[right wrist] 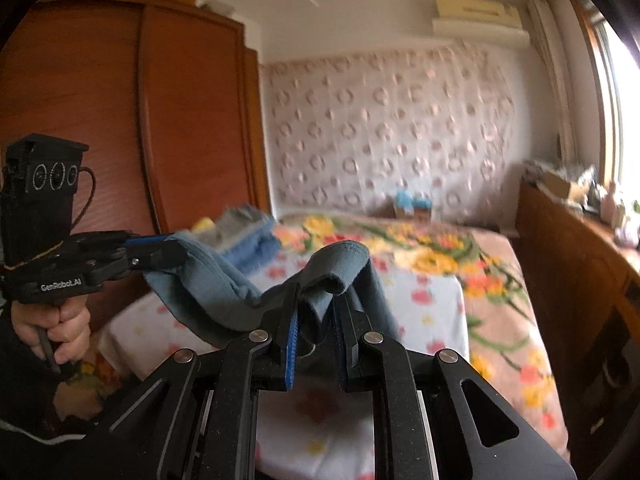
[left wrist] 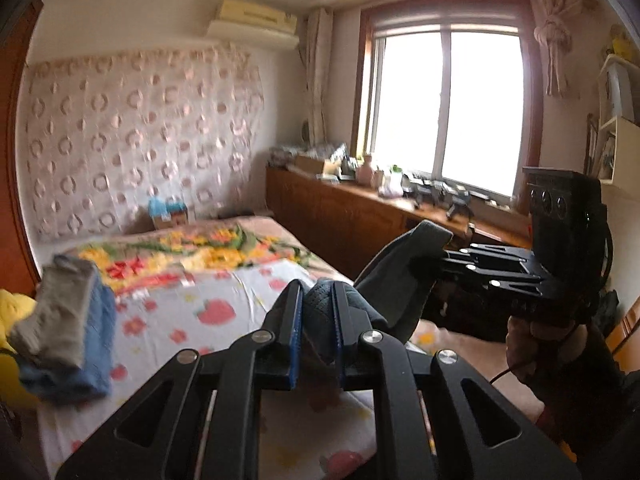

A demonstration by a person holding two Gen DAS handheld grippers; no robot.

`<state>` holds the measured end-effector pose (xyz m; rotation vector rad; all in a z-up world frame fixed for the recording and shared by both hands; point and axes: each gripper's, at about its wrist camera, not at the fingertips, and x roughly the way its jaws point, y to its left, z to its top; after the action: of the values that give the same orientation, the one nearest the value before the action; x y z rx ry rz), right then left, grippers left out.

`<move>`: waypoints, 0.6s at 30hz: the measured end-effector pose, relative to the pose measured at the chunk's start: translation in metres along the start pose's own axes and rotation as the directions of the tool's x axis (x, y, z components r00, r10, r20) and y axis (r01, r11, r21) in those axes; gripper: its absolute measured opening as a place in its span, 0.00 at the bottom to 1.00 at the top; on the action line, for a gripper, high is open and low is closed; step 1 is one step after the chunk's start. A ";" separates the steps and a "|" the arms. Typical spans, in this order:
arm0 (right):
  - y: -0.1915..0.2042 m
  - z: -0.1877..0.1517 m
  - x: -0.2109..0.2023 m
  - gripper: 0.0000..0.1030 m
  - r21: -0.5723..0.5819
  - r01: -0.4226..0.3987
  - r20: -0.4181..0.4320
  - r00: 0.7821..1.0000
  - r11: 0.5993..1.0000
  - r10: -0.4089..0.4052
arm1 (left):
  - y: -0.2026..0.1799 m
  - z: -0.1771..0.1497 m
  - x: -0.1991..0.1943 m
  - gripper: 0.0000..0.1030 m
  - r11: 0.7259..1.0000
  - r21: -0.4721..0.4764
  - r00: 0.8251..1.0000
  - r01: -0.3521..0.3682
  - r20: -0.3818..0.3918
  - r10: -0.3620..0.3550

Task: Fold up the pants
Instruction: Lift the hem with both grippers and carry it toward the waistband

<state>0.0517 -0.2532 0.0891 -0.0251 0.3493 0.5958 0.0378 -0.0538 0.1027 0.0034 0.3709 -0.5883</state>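
Both grippers clamp the blue-grey pants (right wrist: 224, 292), held up in the air above the bed (left wrist: 248, 280): left gripper (left wrist: 318, 320) pinches one bunched edge, right gripper (right wrist: 316, 320) the other, cloth sagging between them. Beyond the pants the strawberry-print sheet (left wrist: 208, 312) lies bare; a folded clothes stack (left wrist: 60, 320) sits at the bed's left edge. Only the left view shows the window (left wrist: 444, 104) and the cluttered wooden sideboard (left wrist: 360, 216) right of the bed. Only the right view shows the wardrobe (right wrist: 140, 112) left of the bed and "GenRobot.AI" on the left gripper body.
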 end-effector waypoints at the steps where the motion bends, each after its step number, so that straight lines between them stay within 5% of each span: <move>1: 0.003 0.005 0.000 0.12 -0.007 -0.004 0.009 1.000 1.000 0.004 | 0.003 0.005 -0.005 0.10 1.000 0.003 1.000 -0.009 0.012 0.009; 9: 0.016 0.030 0.019 0.12 -0.045 -0.034 0.025 0.999 0.998 0.035 | 0.034 0.011 -0.011 0.10 0.998 -0.017 0.997 -0.068 0.039 0.069; 18: -0.008 0.031 0.115 0.11 -0.068 -0.010 -0.073 0.997 0.998 0.005 | 0.096 0.007 0.059 0.10 0.992 -0.054 0.993 -0.114 -0.021 0.113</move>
<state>0.1552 -0.1934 0.0801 -0.1109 0.3994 0.6147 0.1373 -0.0068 0.0793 -0.0233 0.4017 -0.4652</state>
